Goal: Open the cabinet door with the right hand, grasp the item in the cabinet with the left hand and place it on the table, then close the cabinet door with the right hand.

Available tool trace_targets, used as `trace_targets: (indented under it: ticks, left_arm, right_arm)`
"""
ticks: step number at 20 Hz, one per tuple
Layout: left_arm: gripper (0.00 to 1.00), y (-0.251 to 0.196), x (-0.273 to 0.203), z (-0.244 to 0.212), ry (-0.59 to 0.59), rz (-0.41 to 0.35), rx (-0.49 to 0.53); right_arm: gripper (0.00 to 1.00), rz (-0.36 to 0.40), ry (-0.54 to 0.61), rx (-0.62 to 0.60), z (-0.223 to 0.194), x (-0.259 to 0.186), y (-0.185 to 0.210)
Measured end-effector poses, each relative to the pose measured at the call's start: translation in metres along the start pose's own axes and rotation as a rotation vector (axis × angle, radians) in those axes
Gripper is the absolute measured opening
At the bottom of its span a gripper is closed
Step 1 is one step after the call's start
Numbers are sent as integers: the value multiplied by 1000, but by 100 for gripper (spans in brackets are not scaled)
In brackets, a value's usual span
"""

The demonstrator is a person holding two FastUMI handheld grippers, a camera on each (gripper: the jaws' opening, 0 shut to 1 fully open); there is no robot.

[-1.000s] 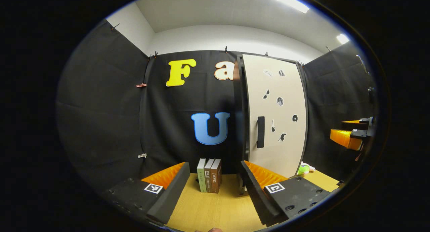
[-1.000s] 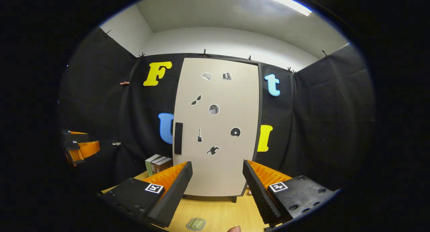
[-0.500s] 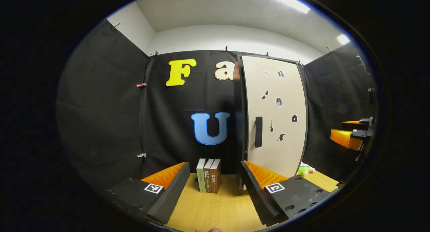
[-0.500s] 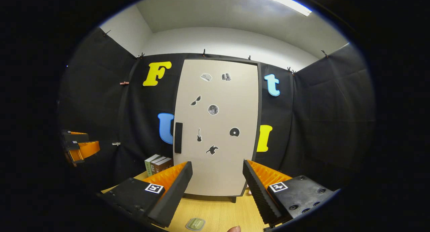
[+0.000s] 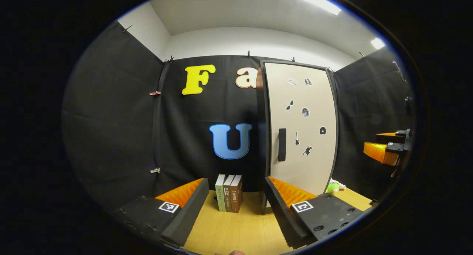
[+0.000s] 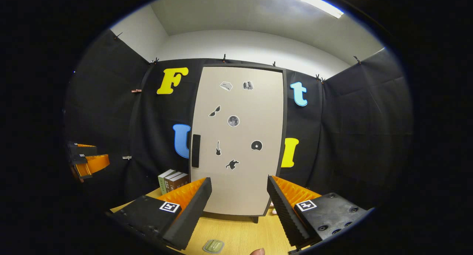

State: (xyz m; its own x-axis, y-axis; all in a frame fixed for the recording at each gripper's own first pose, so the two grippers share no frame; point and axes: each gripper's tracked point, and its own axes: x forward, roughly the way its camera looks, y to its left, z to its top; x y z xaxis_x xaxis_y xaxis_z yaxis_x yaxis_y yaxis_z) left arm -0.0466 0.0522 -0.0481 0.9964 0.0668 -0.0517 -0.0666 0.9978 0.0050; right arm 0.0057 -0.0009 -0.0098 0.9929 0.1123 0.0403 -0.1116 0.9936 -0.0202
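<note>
Cabinet (image 6: pixel 236 144) door shut, handle (image 6: pixel 196 156) at left edge | right gripper (image 6: pixel 239 196) open, squared up (ready to reach) | left gripper (image 5: pixel 236 199) open, waiting by books (image 5: pixel 229 193)

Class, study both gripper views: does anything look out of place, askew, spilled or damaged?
Nothing stands out. The cabinet door is closed and undamaged, three books stand upright beside the cabinet, and a small green object lies flat on the table. Both the left gripper and right gripper are open and apart from everything.
</note>
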Motion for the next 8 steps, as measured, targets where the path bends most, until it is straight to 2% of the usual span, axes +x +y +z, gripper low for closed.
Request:
trace_targets:
  ticks: [8]
  left_arm:
    - [94,-2,1,2,-3,-4,4]
  right_arm:
    - [98,-3,-2,1,0,0,0]
